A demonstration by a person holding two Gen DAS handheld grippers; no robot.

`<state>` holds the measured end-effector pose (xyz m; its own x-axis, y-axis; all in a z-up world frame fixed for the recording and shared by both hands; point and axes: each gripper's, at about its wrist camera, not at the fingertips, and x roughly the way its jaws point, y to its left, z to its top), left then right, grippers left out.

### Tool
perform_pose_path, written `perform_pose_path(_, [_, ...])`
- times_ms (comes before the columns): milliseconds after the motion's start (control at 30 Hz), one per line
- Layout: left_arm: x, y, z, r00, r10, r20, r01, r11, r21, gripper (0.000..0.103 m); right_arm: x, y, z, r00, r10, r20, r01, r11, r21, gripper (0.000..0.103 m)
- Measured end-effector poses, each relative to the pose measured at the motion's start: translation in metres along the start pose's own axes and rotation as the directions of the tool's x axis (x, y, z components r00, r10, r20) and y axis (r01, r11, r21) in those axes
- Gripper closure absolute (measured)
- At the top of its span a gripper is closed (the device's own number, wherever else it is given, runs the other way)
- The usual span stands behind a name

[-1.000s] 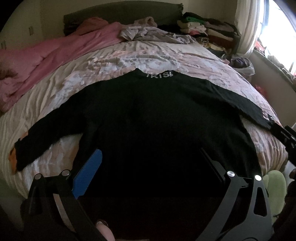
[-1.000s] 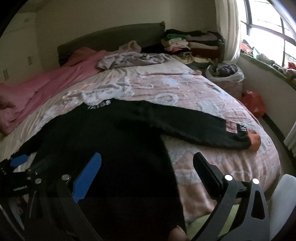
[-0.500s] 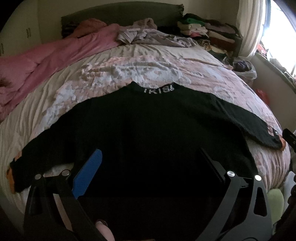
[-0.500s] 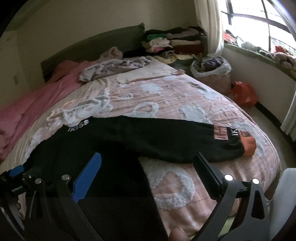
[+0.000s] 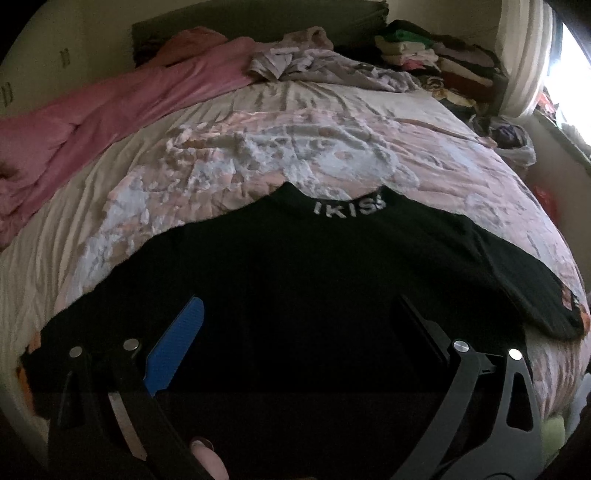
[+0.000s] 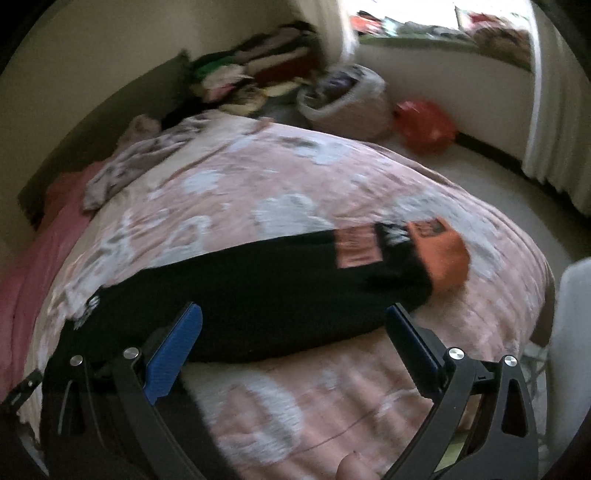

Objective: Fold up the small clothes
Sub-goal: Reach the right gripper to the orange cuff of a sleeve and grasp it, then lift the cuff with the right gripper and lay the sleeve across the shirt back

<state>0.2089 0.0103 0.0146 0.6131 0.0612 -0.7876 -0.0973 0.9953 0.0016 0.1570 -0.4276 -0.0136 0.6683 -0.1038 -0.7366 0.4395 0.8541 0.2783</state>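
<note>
left jaws: apart, left gripper (image 5: 295, 317) over black long-sleeved sweater (image 5: 295, 288)
right jaws: apart, right gripper (image 6: 293, 325) over its orange-cuffed sleeve (image 6: 295, 280)
sweater: flat on pink floral quilt (image 5: 258, 155)

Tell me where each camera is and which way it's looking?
Left wrist: on the left hand-held gripper, open, above the black top's body, facing the headboard; a fingertip shows.
Right wrist: on the right hand-held gripper, open, over the top's right sleeve, facing its orange cuff and the window corner; a fingertip shows.
Shared: the black top, pink bedspread, clothes pile.
</note>
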Motion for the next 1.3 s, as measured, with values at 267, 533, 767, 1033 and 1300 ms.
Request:
perform_pose_path(267, [0.027,0.003,0.025,1.000,0.008,-0.015,-0.008,1.000,-0.003,0.009,0.040,-0.046,0.006,0.992,-0.102,-0.067,0.109,0.988,0.107,0.004])
perform_pose_path(533, [0.056,0.002,0.037,0.999,-0.023,-0.033,0.023,1.000,-0.003,0.009,0.072,-0.062,0.011,0.986,-0.106,-0.129,0.124,0.983,0.136,0.004])
perform_pose_path(767, [0.078,0.001,0.026,0.997,-0.052,-0.058,0.052,0.999,-0.004,0.009,0.085,-0.069,0.029,0.986,-0.084,-0.142,0.109,0.978,0.178,0.007])
perform_pose_path(1033, [0.085,0.006,0.015,0.994,-0.094,-0.057,0.093,0.996,-0.020,0.009,0.071,-0.070,0.046,0.999,0.001,-0.040,0.007,0.981,0.194,0.080])
perform_pose_path(1300, [0.070,0.015,0.010,0.995,-0.102,-0.019,0.101,0.994,-0.041,0.009,0.018,-0.002,0.057,0.974,0.203,0.105,-0.205,0.979,0.005,0.087])
